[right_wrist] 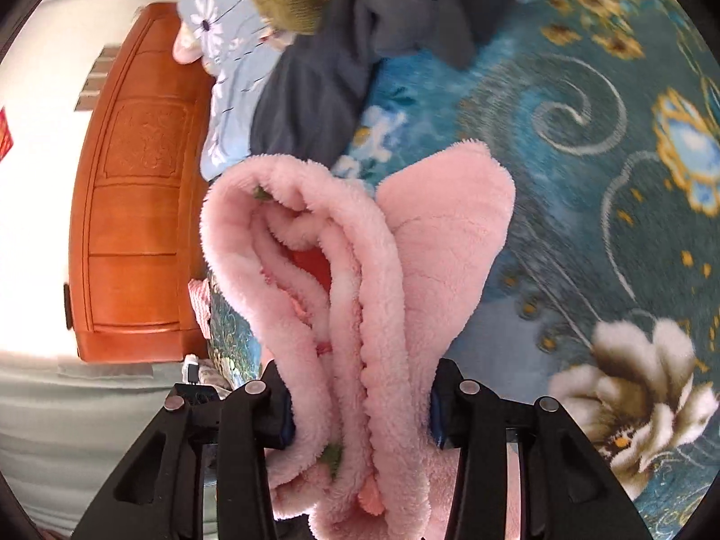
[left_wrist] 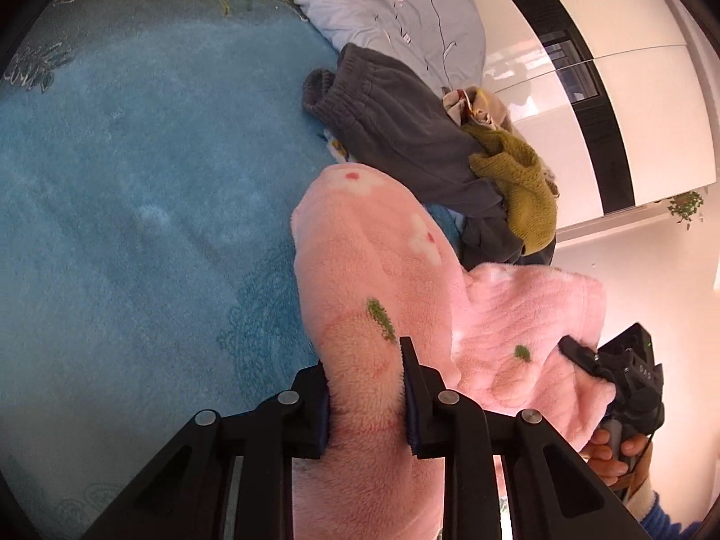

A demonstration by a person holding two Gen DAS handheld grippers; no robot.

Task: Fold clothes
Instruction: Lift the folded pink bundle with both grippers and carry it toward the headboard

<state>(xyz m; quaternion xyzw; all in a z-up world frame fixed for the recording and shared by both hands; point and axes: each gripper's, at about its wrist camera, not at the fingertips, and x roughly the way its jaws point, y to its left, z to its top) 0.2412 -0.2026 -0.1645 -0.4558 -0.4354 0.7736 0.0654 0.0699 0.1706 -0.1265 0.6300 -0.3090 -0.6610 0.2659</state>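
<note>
Item 1, pink fleece garment (left_wrist: 360,279): I hold it with both tools, lifted above the blue bedspread (left_wrist: 135,225). From the left wrist view it hangs as a thick roll running away from my fingers, with a second lobe spreading toward the other tool. From the right wrist view it shows as several plush layers stacked edge-on, so I judge it already doubled over at least once.

Item 2, left gripper (left_wrist: 365,398): jaws pinching the pink fleece, pads pressed into the pile on both sides of a fat bundle.

Item 3, right gripper (right_wrist: 362,405): jaws clamped on the layered edge of the same garment, held wider because the wad between them is thick. In the left wrist view I see this tool at the far corner of the fleece, with a hand (left_wrist: 607,450) on its handle.

Item 4, dark grey trousers (left_wrist: 396,135): lying crumpled on the bed beyond the pink piece, waistband up, not folded.

Item 5, olive knitted garment (left_wrist: 517,180): heaped on the grey trousers, not folded.

Item 6, pale floral quilt (left_wrist: 382,4): bunched at the far side of the bed; not part of my job, as I read it.

Item 7, wooden headboard (right_wrist: 135,180): beside the bed, in the right wrist view only.

Progress, my judgement: the first piece is mid-fold and not yet laid down flat. No finished folded stack is visible. At least two more garments wait, so most of the work remains.
</note>
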